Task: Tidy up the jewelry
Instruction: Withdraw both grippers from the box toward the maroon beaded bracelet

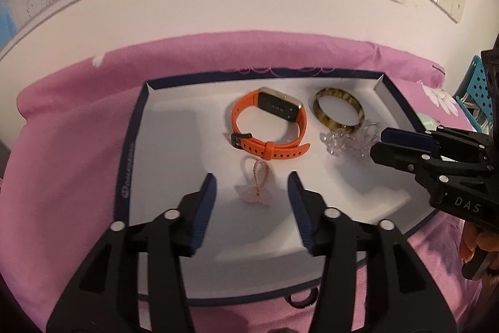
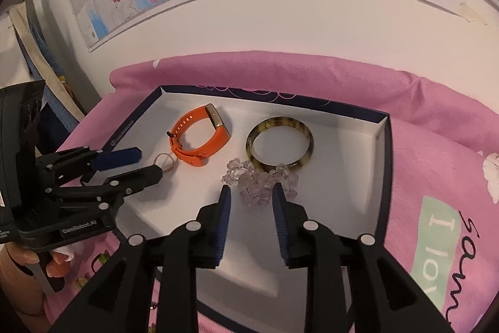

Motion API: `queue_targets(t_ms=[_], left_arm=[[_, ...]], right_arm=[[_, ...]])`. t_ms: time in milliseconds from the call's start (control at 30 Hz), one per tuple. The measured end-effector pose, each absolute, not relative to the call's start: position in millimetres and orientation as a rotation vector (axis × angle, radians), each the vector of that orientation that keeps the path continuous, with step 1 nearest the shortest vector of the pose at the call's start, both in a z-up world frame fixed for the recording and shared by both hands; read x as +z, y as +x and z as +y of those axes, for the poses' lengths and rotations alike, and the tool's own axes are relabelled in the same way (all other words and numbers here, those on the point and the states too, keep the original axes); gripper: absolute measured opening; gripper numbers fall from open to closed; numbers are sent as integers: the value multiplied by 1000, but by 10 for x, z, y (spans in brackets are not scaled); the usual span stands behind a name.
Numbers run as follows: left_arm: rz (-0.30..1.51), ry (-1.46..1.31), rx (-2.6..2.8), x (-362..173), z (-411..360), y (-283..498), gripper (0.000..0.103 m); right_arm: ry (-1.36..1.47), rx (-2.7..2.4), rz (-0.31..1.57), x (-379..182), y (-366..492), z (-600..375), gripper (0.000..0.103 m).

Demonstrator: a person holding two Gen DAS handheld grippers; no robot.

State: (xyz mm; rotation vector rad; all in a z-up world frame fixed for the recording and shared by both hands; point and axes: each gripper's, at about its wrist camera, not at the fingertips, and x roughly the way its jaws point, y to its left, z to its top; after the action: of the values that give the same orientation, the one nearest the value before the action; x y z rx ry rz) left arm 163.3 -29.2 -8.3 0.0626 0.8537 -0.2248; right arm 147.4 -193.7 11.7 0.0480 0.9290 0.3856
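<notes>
Over the white tray [image 1: 162, 145], left gripper [image 1: 252, 192] gapes around the pink charm [image 1: 252, 194]; right gripper [image 2: 251, 198] stands parted at the crystal bracelet [image 2: 259, 180]; lift clear before moving away.

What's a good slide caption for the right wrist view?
Open right gripper over a clear bead bracelet in a white tray.

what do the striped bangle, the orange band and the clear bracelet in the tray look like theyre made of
Striped bangle: glossy, rigid, brown-yellow mottling, likely resin or horn-look plastic.
Orange band: matte, flexible strap with punched holes, probably silicone; gold-toned case looks metallic.
Clear bracelet: see-through, faceted chunky beads, glass, crystal or acrylic; cannot tell which.
</notes>
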Motion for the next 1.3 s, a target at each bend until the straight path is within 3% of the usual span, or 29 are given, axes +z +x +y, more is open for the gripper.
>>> queue_targets(t_ms=[133,300,500,733,933,1300], left_arm=[[808,72,-213,17,-272,1507,61],[745,74,-195,144,-155,1282,65],[697,53,-197,266,24,960,68],[693,53,-198,234,163,661,68],[718,59,-209,124,215,443,68],[769,57,-230,-94,195,218,68]], right_arm=[[51,375,898,204,1370,-1977,41],[39,403,833,368,1175,-1951,65],[33,470,755,589,842,-1901,86],[-76,501,786,549,447,-1804,85],[-54,512,895,306,274,-1821,57],[14,494,984,64,124,-1879,42]])
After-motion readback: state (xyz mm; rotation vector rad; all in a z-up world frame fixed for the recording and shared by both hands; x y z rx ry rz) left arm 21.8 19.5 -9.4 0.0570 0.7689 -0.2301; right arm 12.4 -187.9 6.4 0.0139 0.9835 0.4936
